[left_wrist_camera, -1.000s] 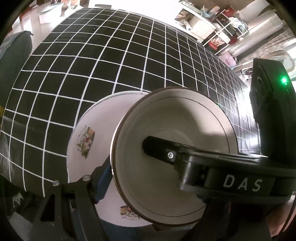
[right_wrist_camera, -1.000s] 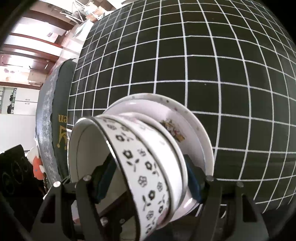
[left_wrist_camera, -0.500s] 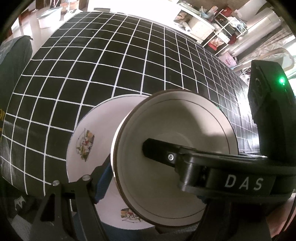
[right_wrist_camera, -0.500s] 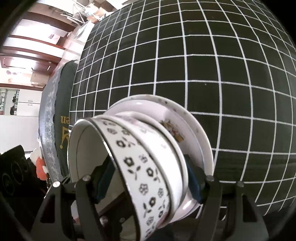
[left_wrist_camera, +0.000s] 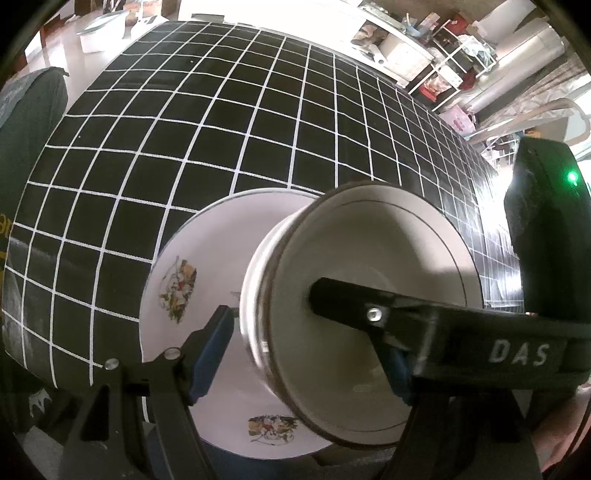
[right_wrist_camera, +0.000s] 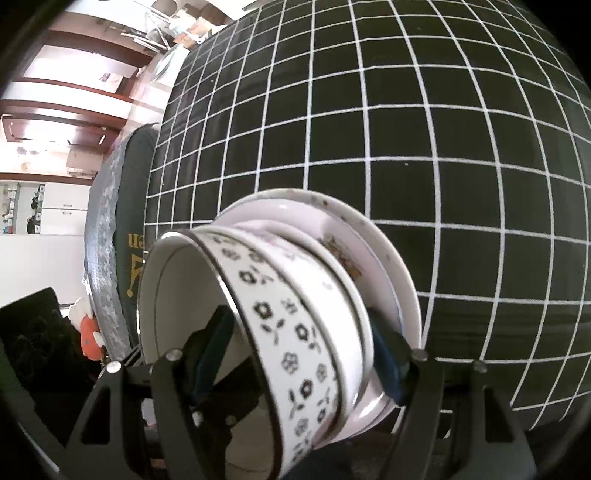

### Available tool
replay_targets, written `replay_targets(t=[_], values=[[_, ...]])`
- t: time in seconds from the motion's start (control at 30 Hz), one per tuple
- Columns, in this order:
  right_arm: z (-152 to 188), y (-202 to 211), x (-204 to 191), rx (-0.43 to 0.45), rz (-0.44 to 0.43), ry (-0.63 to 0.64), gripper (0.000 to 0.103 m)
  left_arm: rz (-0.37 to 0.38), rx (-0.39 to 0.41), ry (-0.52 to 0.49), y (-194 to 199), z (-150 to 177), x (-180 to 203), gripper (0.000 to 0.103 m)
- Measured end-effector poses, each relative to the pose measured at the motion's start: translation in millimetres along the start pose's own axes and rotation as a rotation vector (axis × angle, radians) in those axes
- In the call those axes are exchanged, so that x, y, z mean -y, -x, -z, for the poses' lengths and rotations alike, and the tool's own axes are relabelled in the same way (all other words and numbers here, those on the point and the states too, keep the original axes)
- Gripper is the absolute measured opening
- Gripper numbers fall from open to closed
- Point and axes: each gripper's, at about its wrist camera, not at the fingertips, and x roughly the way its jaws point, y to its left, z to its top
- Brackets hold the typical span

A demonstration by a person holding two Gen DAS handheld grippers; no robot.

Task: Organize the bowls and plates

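A white bowl [left_wrist_camera: 369, 302] with a thin dark rim line stands on a white plate [left_wrist_camera: 207, 266] with painted motifs, at the near edge of the black grid tablecloth [left_wrist_camera: 258, 110]. My left gripper [left_wrist_camera: 306, 343] has its fingers on both sides of the bowl wall, and its left pad stands a little off the wall. In the right wrist view the flower-patterned bowl [right_wrist_camera: 295, 325] rests on the plate [right_wrist_camera: 388, 280]. My right gripper [right_wrist_camera: 299, 354] has one finger inside the bowl and one under the plate, clamping bowl and plate together.
A dark cushioned chair [right_wrist_camera: 110, 221] stands at the table's left side. Shelves with clutter [left_wrist_camera: 443, 48] and a white tub [left_wrist_camera: 99, 29] lie beyond the far edge. The right gripper's black body with a green light [left_wrist_camera: 546, 229] is beside the bowl.
The left gripper's jaws have widened and its left pad has come off the bowl wall. The view has pulled back a little. The right gripper keeps its hold.
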Motion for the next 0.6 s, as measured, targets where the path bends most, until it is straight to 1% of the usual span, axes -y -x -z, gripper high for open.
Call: replay_targets(t=[0.3, 0.6], values=[[0.0, 16.3, 0.2, 0.043, -0.005, 0.012, 0.075, -0.012, 0.008, -0.001, 4.4, 3.3, 1.2, 0.073], [7.3, 25.8, 0.6, 0.071, 0.002, 0.013, 0.075, -0.029, 0.043, 0.012, 17.7, 3.2, 5.7, 0.073]])
